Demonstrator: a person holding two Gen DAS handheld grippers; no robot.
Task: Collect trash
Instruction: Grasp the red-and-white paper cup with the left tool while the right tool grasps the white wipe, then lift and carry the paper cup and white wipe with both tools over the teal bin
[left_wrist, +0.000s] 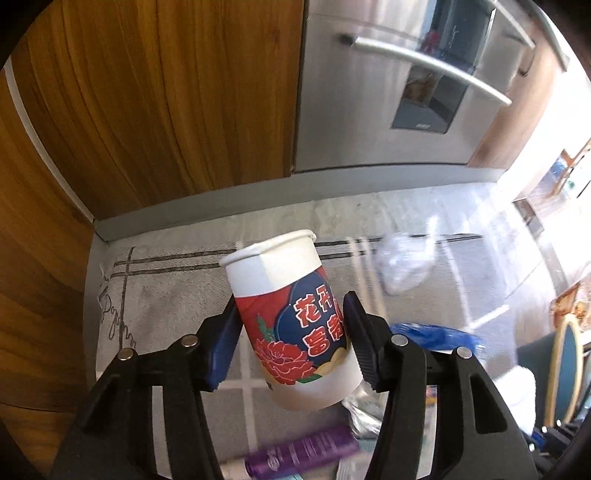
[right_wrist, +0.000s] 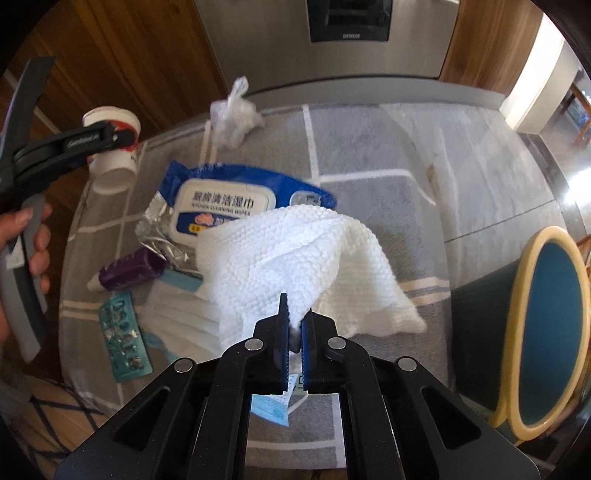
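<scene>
We are clamping the left tongs (left_wrist: 291, 345) on a paper cup (left_wrist: 290, 317), tilted and hanging clear of the rug (left_wrist: 166, 295), while the right tongs (right_wrist: 294, 325) are pinching a white wipe (right_wrist: 295, 254) above the wipes packet (right_wrist: 225, 208). Both pieces are in hand; next, we judge, we need a bin, which is not showing here.

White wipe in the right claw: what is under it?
Beneath the white wipe show part of the blue wipes pack and a blue face mask on the grey rug. Anything else under it is hidden.
</scene>
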